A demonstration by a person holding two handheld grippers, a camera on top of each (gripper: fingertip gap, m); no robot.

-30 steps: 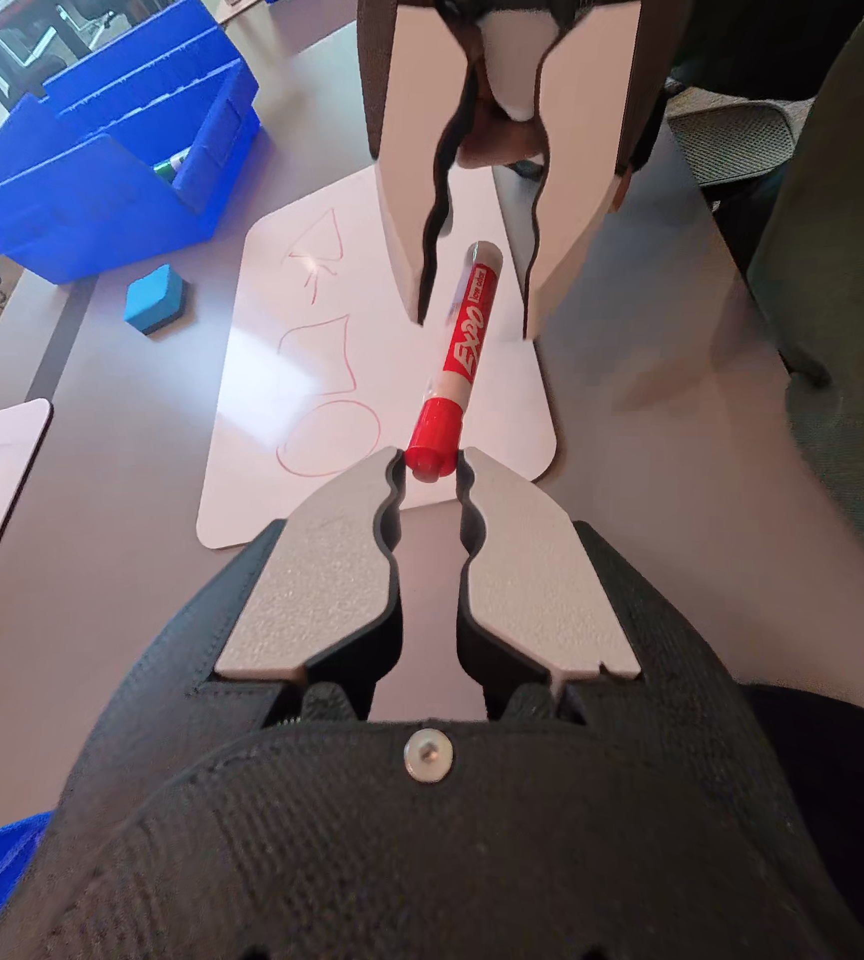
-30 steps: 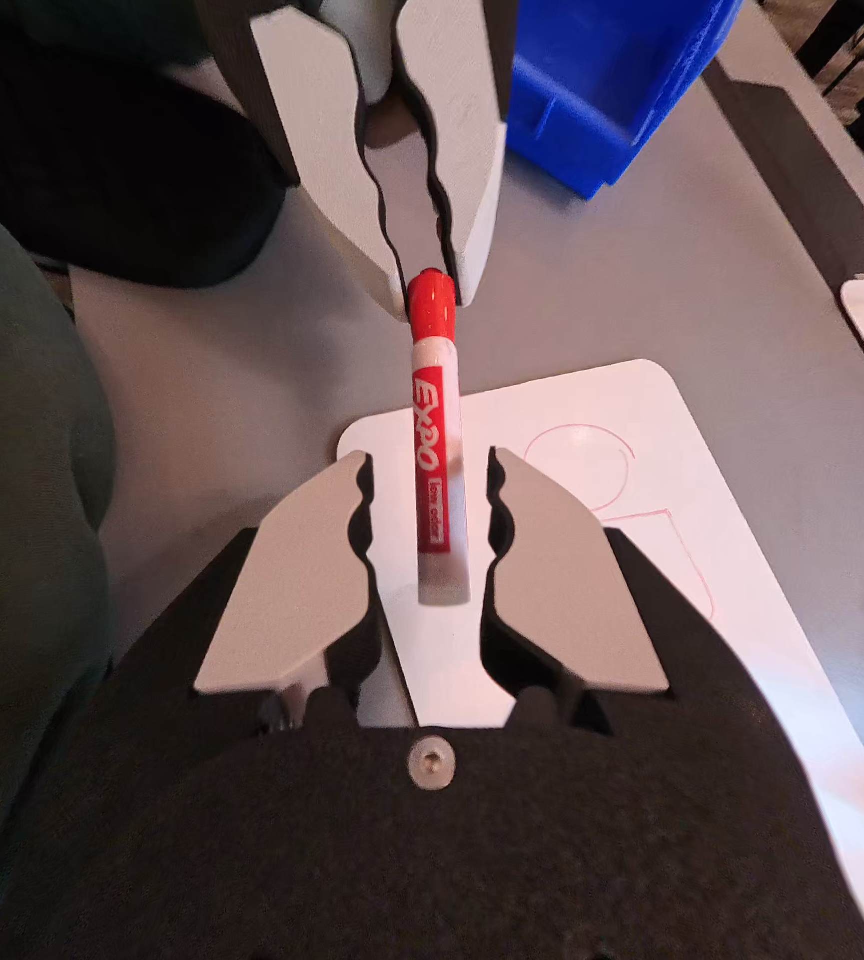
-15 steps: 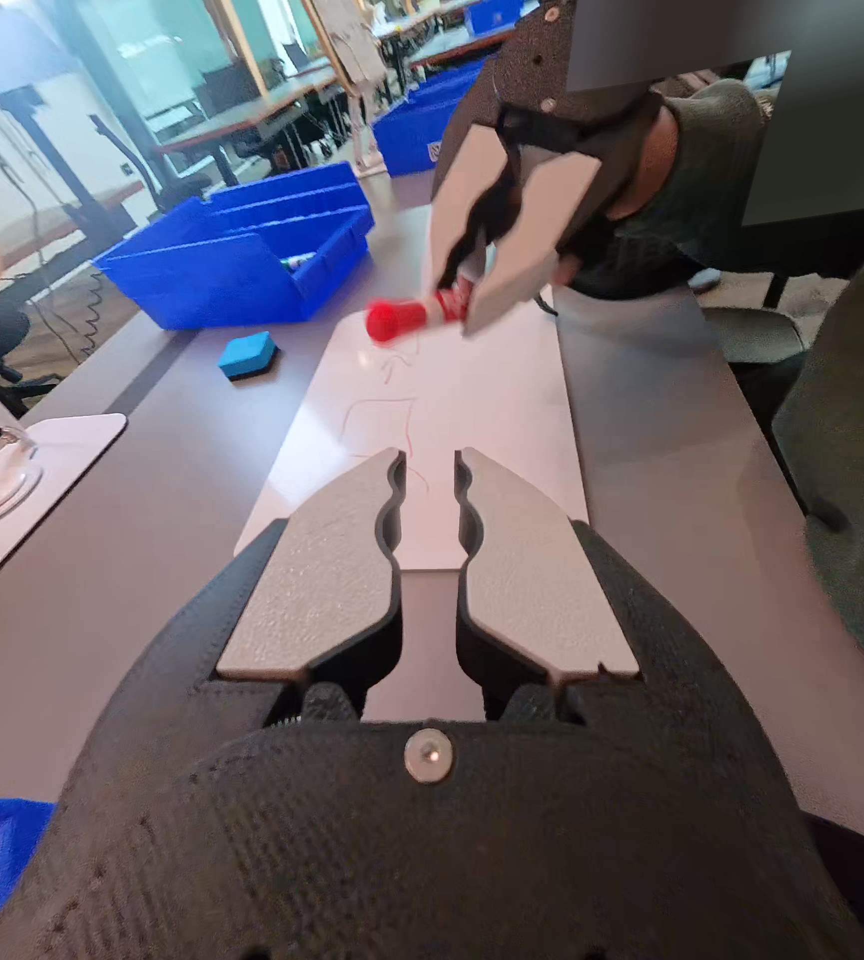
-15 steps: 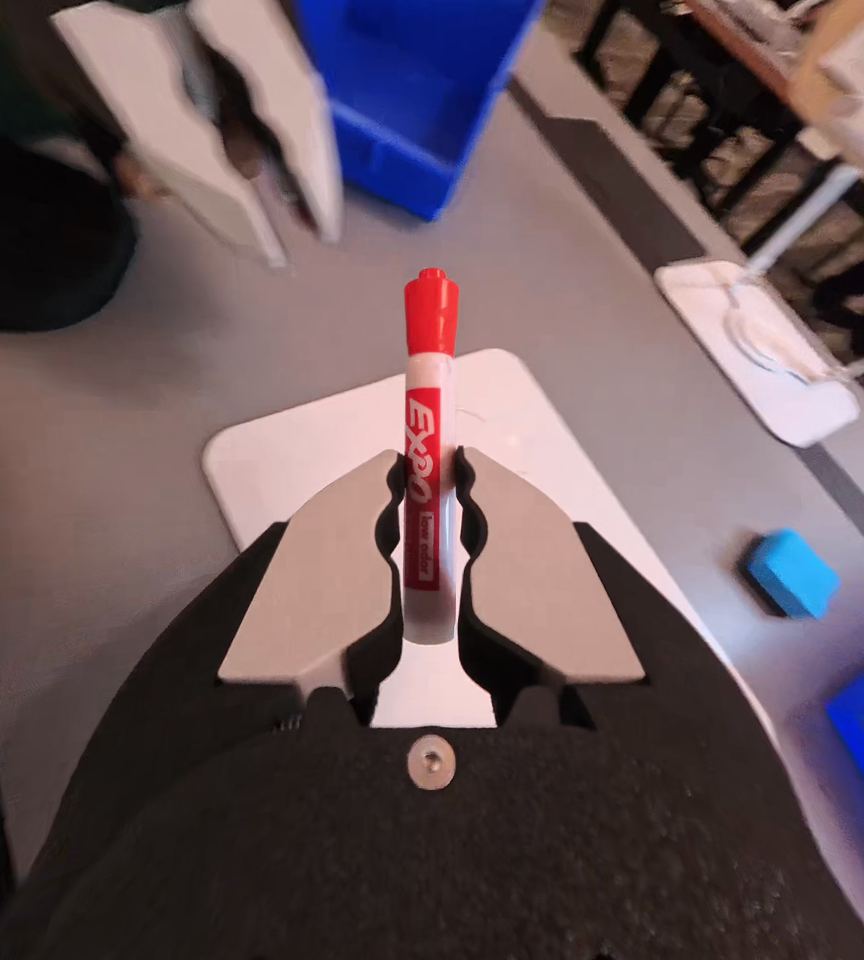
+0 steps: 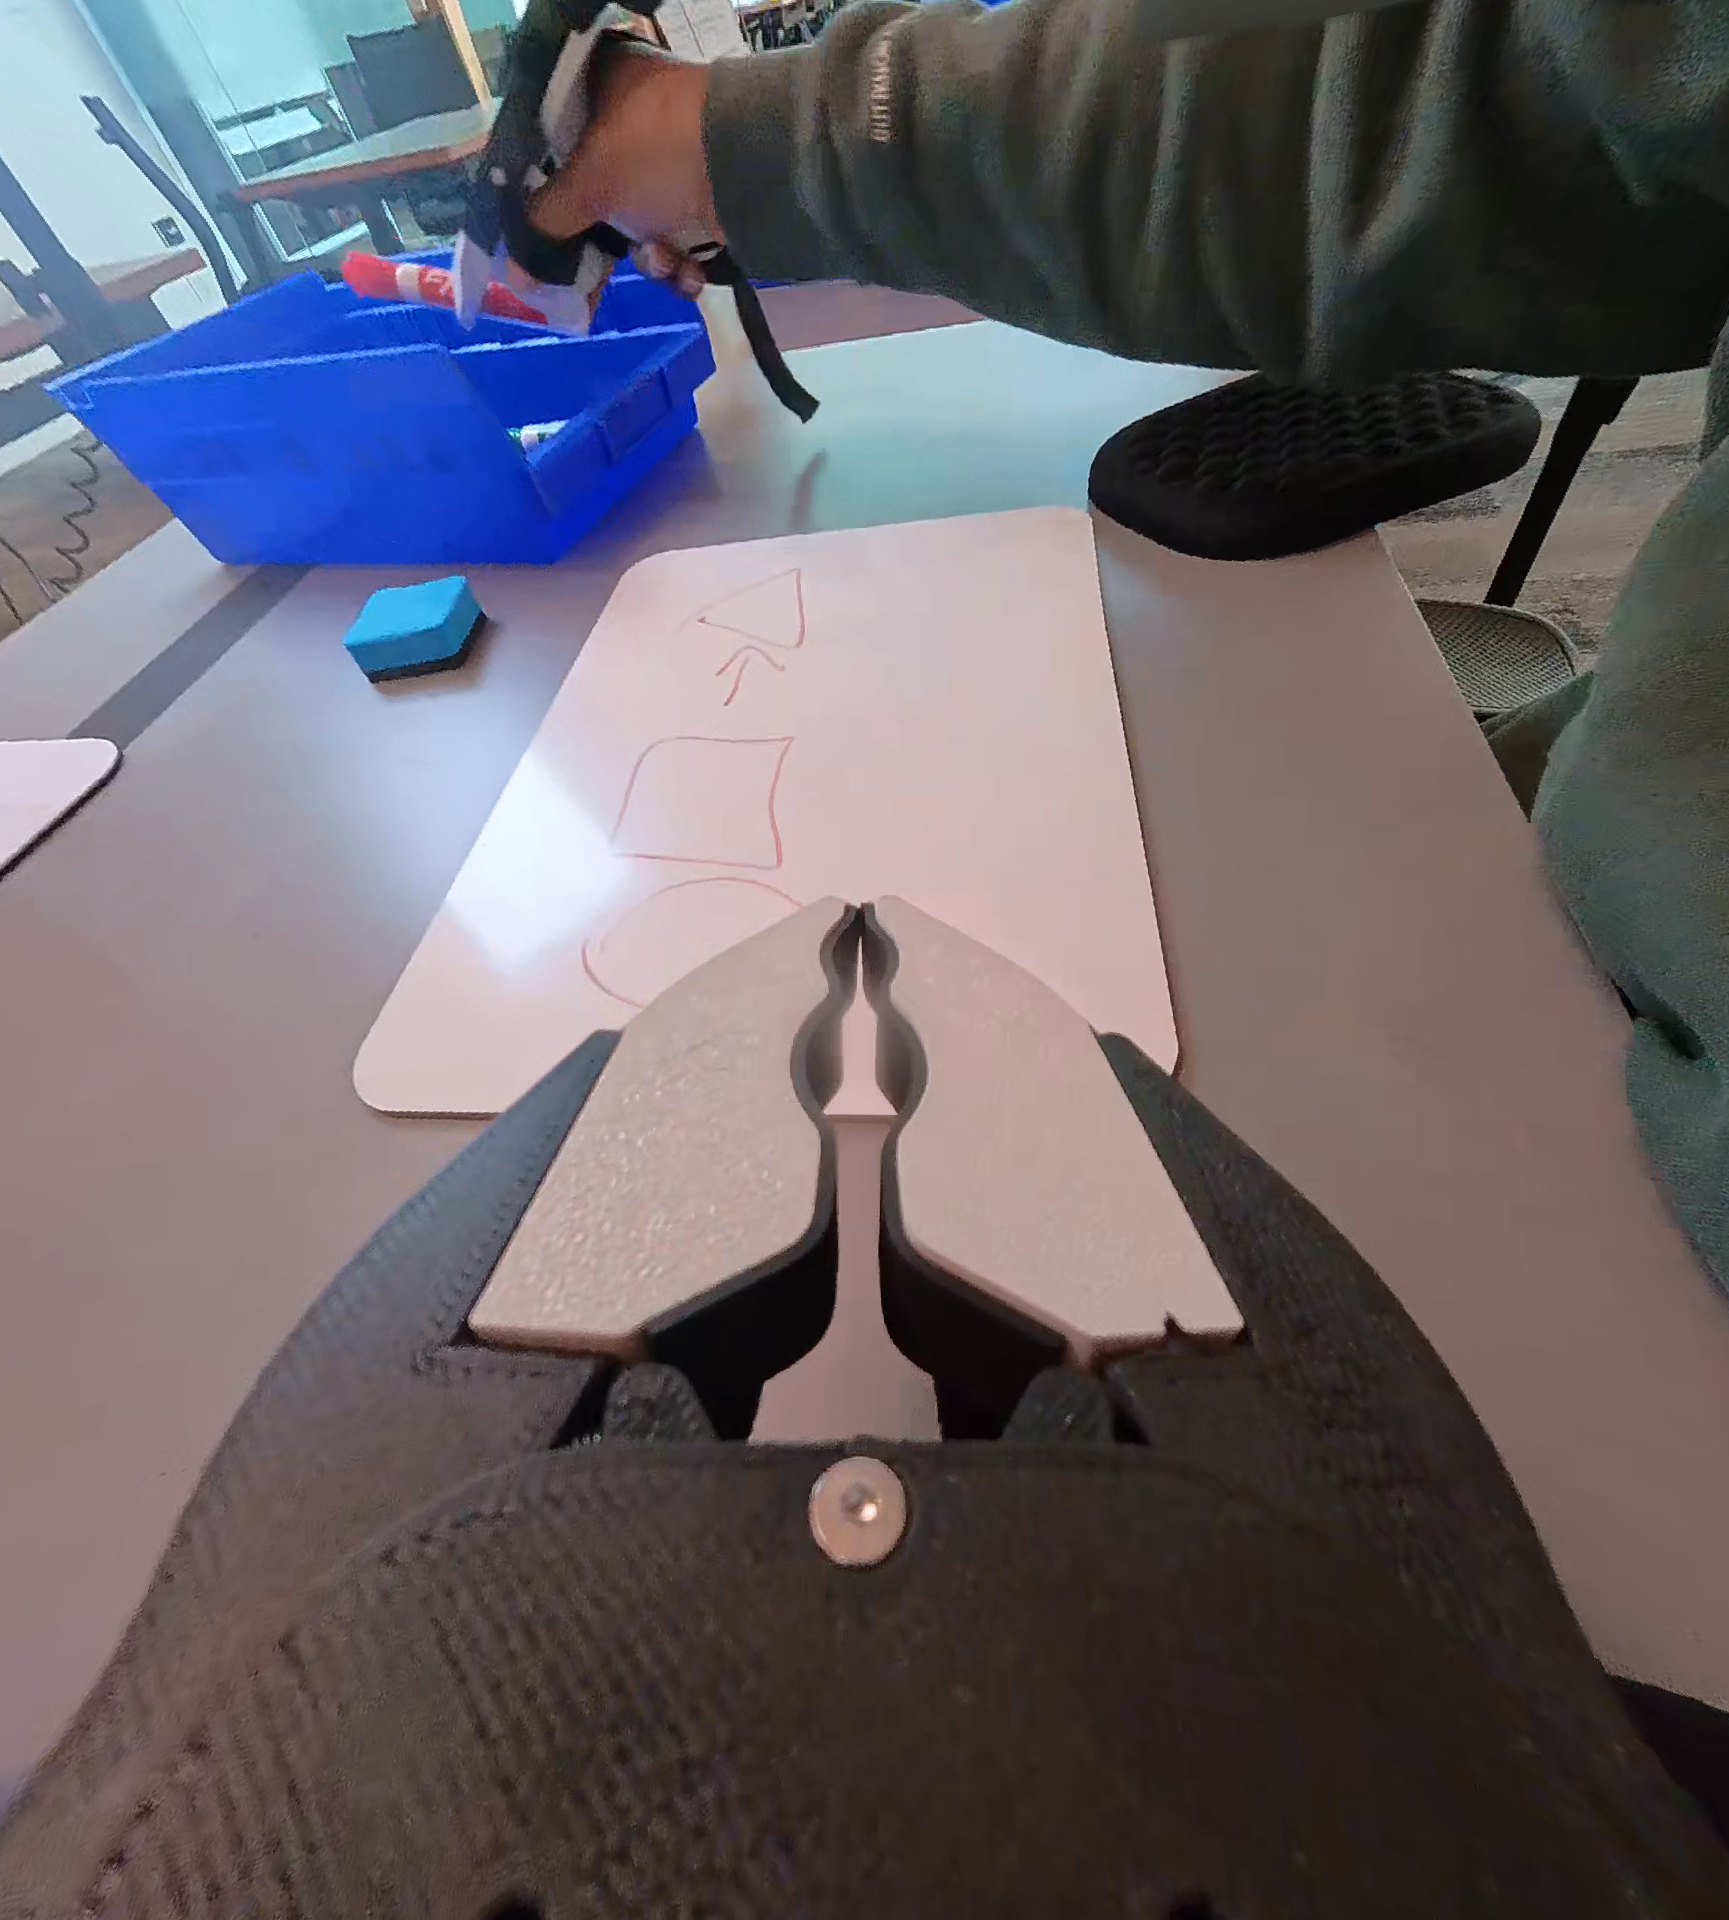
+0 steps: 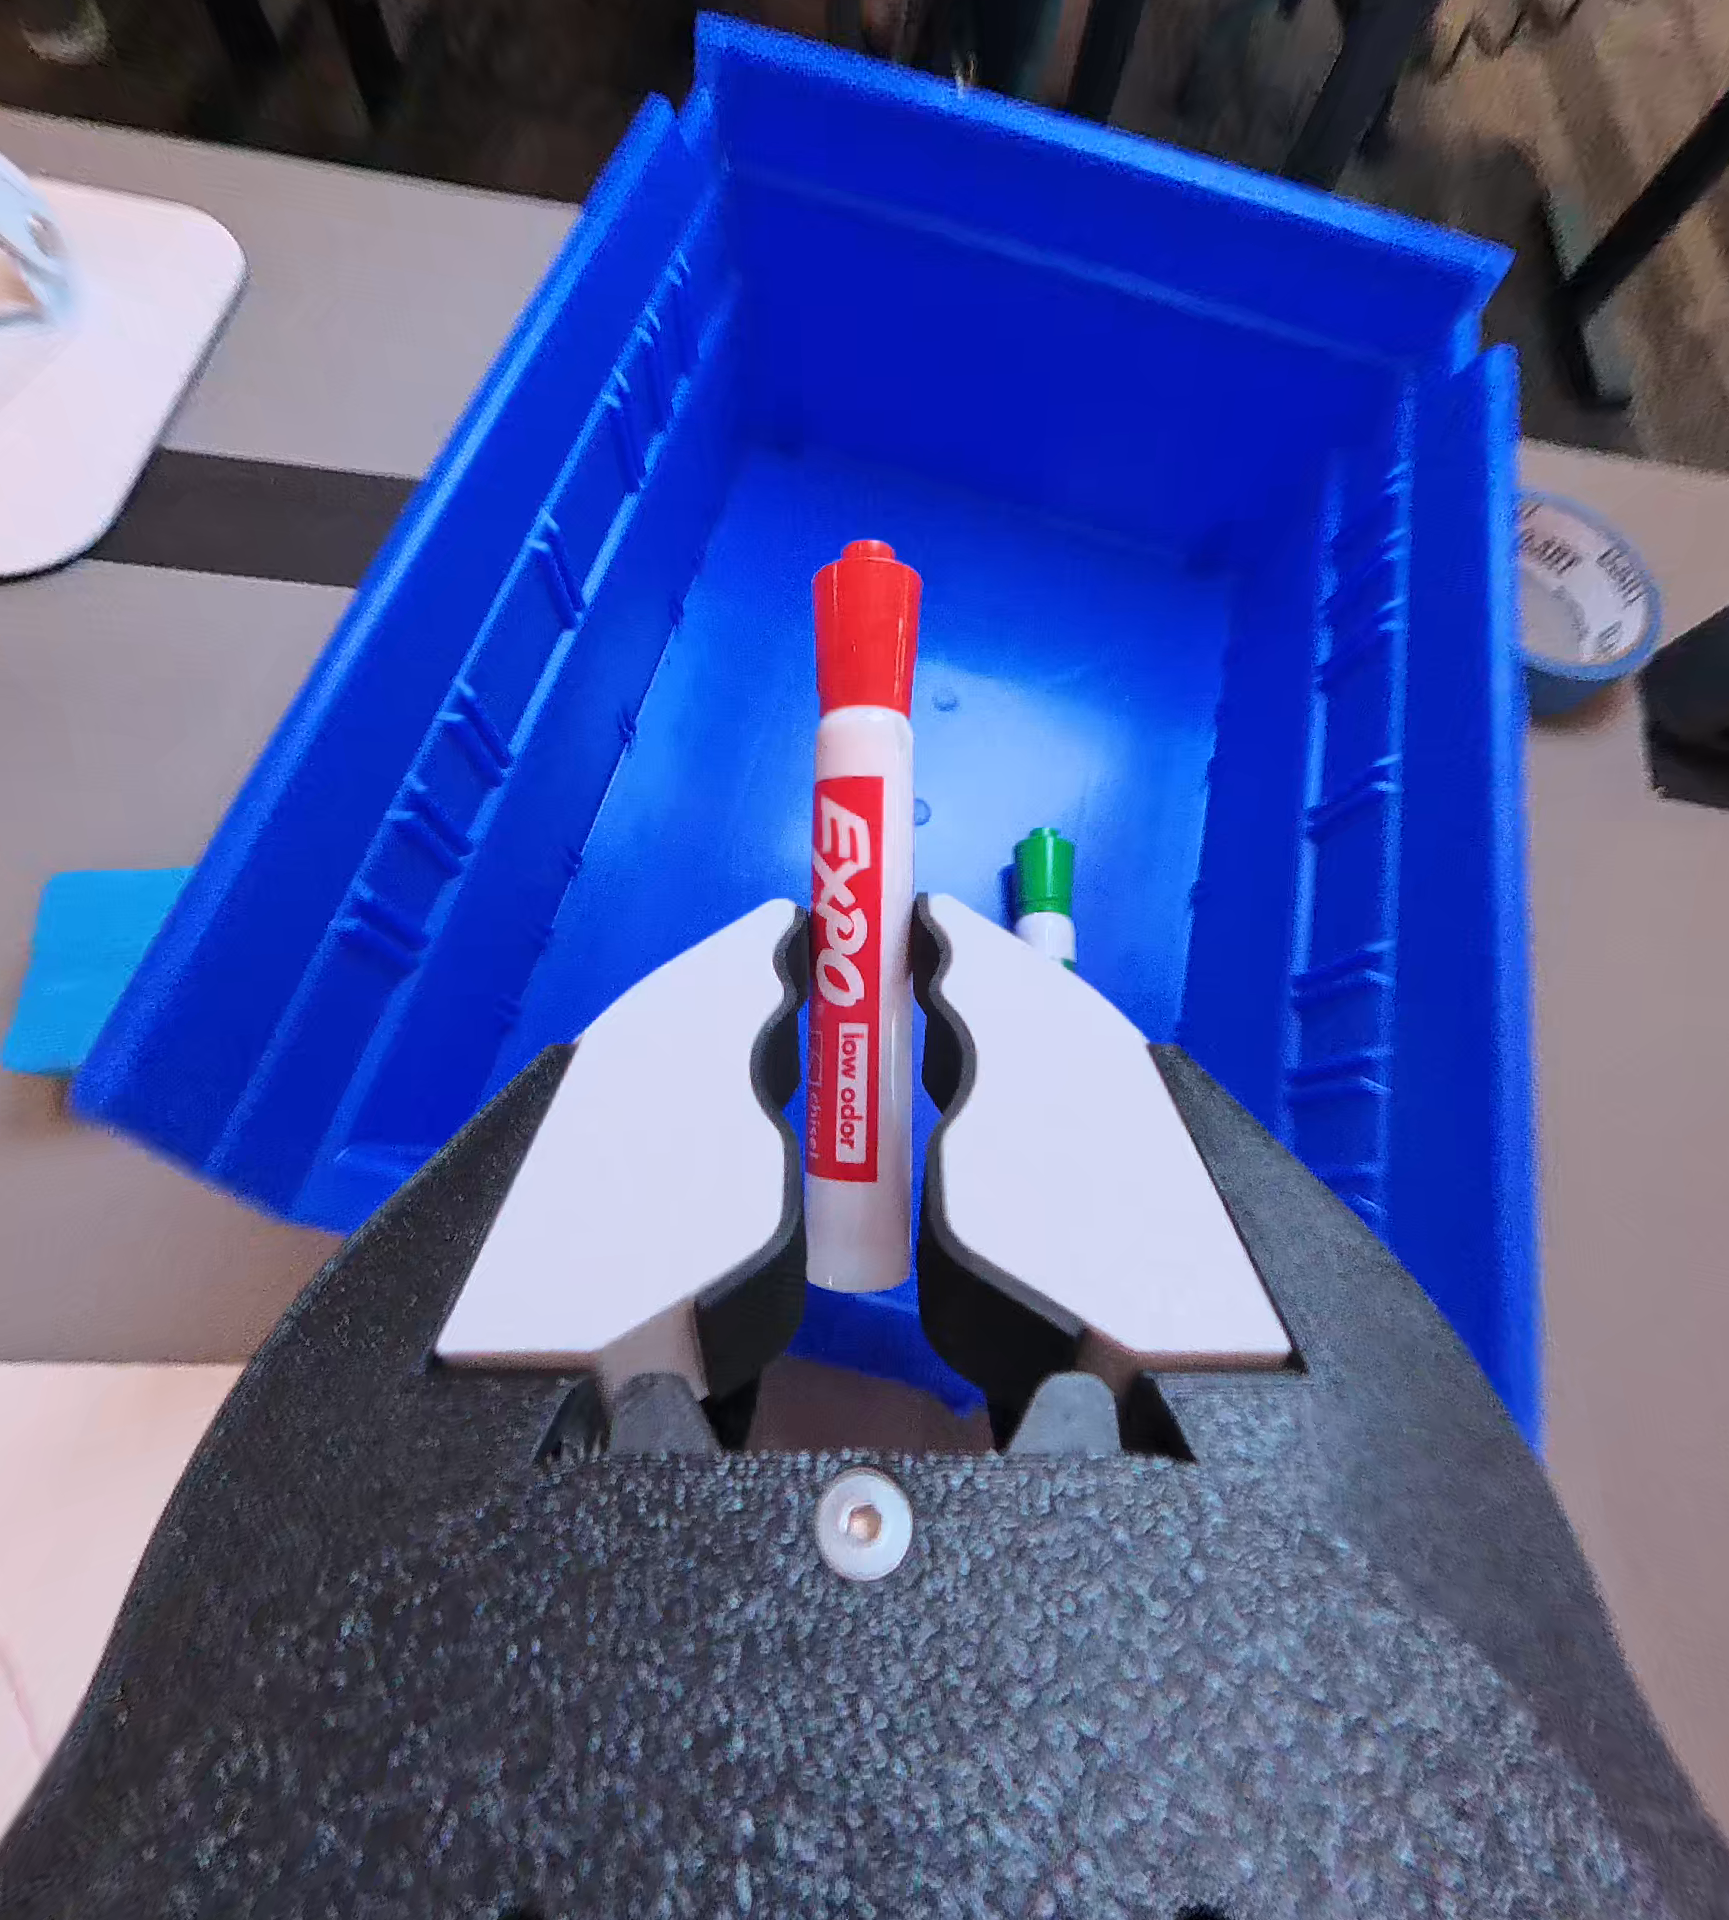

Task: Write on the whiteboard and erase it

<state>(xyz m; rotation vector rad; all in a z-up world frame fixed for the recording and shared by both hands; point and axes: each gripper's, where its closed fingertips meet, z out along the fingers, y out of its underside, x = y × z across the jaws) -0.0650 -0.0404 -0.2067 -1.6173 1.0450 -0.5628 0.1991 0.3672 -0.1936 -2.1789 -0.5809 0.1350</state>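
— What did the left wrist view show?
— The left gripper point(image 5: 861, 914), closed on nothing, hung over the whiteboard point(image 5: 943, 727) (red shapes drawn); the eraser point(image 5: 413, 628) lay beside the whiteboard.

— And the right wrist view?
— The right gripper point(image 6: 860, 935) clamped the red marker point(image 6: 862, 831) above the blue bin point(image 6: 943, 343) beyond the whiteboard.

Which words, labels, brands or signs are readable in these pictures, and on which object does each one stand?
Red marker, in the right gripper: printed label, legible; I do not copy writing.
Blue tape roll: dark print, blurred.
Sleeve: small print, blurred.
Whiteboard: no words; red triangle, arrow, square, circle.
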